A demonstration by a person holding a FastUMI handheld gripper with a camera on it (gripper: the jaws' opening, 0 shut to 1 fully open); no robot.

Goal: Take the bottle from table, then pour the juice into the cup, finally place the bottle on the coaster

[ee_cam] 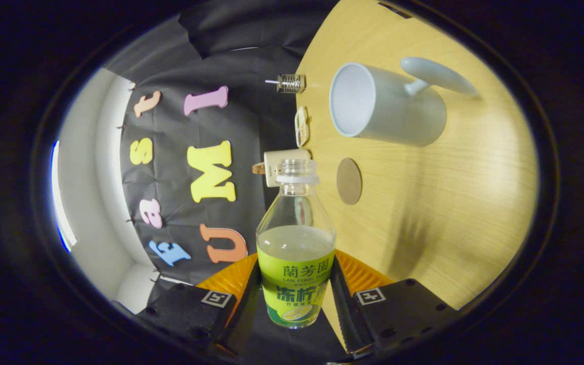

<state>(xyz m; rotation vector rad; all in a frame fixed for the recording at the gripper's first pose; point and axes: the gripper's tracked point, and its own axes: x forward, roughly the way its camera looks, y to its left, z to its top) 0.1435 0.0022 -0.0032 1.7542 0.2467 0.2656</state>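
Pinched between the tongs (296, 291), the uncapped bottle (296, 263) seems rolled sideways so its mouth nears the cup (388, 104) beyond.

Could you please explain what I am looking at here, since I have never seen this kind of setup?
This is a handheld gripper that a person carries; a fisheye camera riding on it looks forward along its two fingers. The view is rolled sideways, so the wooden table appears beside the bottle rather than beneath it. The fingers press on both sides of an uncapped juice bottle, about half full. Beyond it on the table stand a pale cup with a handle and a round coaster. Some small objects sit at the table's far edge.
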